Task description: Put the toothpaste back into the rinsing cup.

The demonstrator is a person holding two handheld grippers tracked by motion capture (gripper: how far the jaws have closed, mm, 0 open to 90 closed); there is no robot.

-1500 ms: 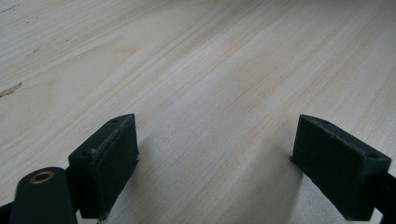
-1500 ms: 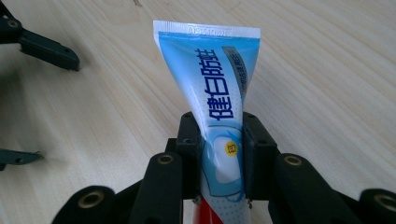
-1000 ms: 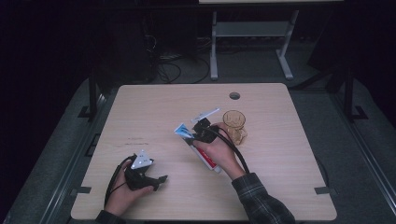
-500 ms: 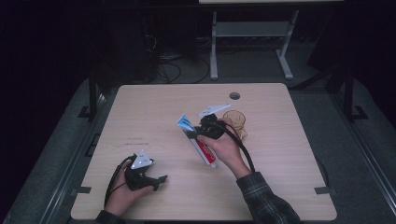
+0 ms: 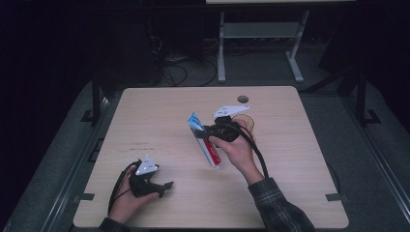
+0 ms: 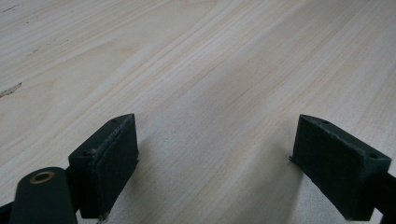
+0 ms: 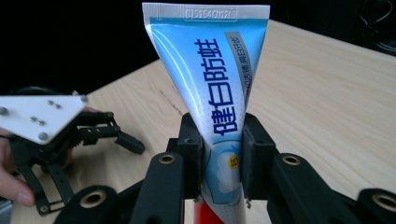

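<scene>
Right gripper (image 7: pixel 222 154) is clenched on the toothpaste tube (image 7: pixel 215 88), its two black jaws pinching the tube across the flat body, with the crimped end pointing away from the camera that rides on it. From the high view the tube (image 5: pixel 205 142) is lifted above the middle of the table (image 5: pixel 300 193), tilted, with its red lower part hanging toward the person and a brownish cup (image 5: pixel 245 122) just behind the right hand (image 5: pixel 237 147). Left gripper (image 6: pixel 219 163) rests low over bare wood near the front left of the table, jaws spread wide with nothing between them (it also shows in the right gripper view, off to the left).

The risk I see is slip: the tube is smooth and soft, and a grip across its middle could let it pivot or slide if the hand turns quickly. Squeezing harder might crease it or force paste toward the cap. Swinging it back could also knock the cup.
</scene>
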